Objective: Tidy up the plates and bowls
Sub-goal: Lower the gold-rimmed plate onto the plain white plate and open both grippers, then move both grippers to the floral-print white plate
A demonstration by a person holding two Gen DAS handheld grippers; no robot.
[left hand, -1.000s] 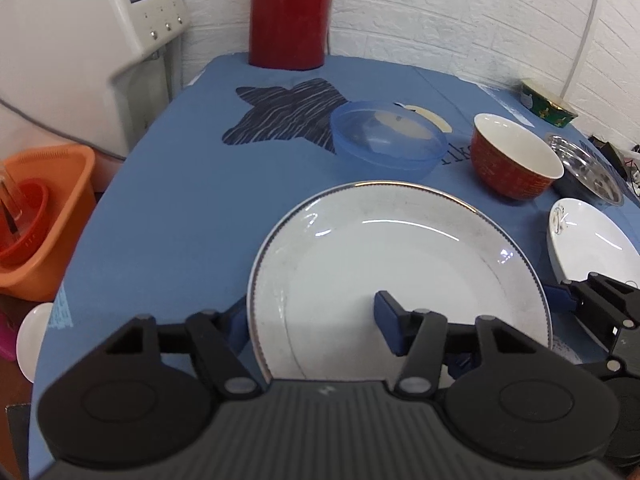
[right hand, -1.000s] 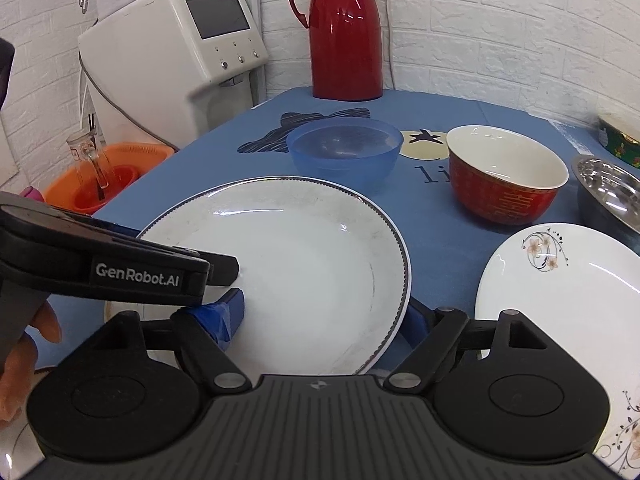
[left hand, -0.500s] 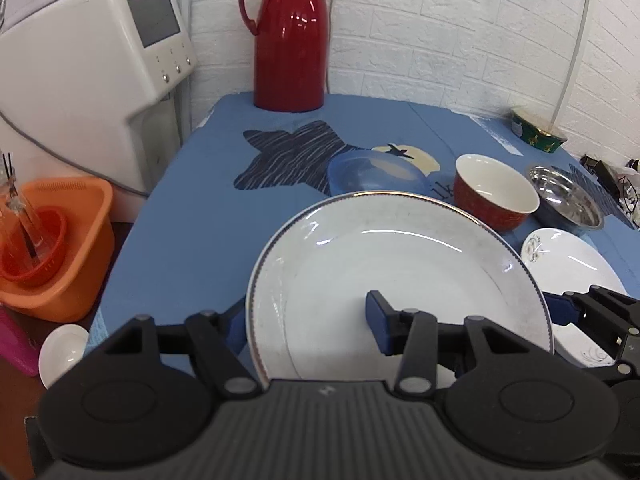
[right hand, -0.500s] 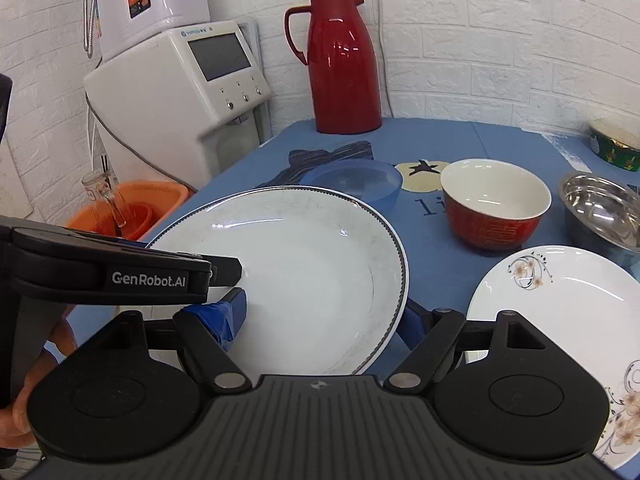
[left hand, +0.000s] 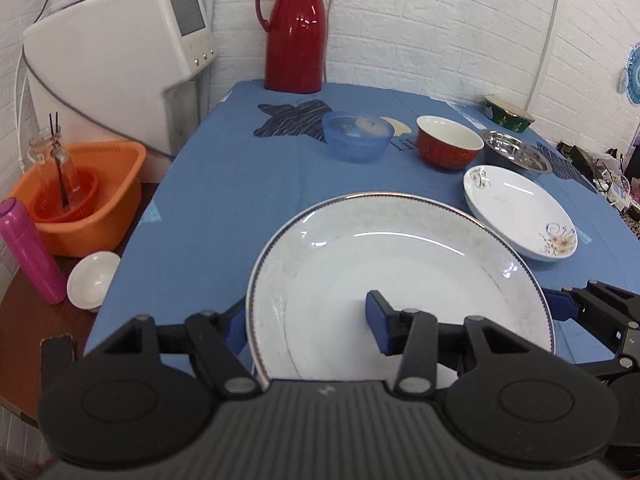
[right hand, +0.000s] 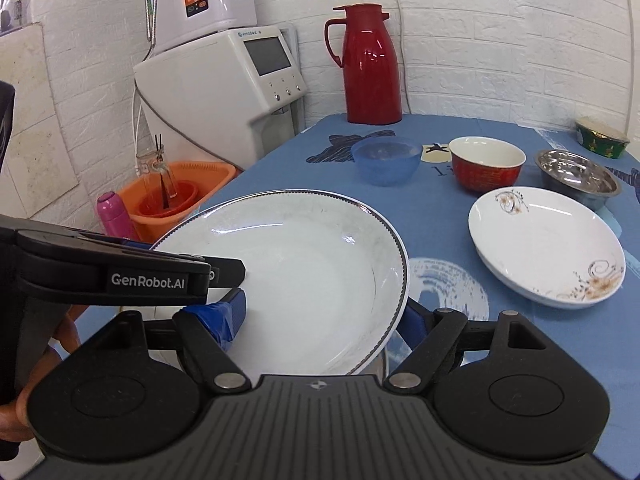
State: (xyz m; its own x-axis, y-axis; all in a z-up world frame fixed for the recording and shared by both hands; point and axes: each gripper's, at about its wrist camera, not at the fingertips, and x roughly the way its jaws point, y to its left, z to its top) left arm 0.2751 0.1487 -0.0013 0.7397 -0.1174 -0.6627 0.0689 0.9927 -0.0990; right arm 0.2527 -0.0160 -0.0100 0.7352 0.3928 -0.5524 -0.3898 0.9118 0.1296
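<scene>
Text "GenRobot.AI" on left hand-held gripper (right hand: 236, 280) shows only right-wrist.

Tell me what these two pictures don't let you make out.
- Near rim of the big white plate: hidden behind the gripper bodies, both views.
- What the blue bowl holds: blurred by its cloudy wall, left view.
- Green tin contents: too small, right view.
</scene>
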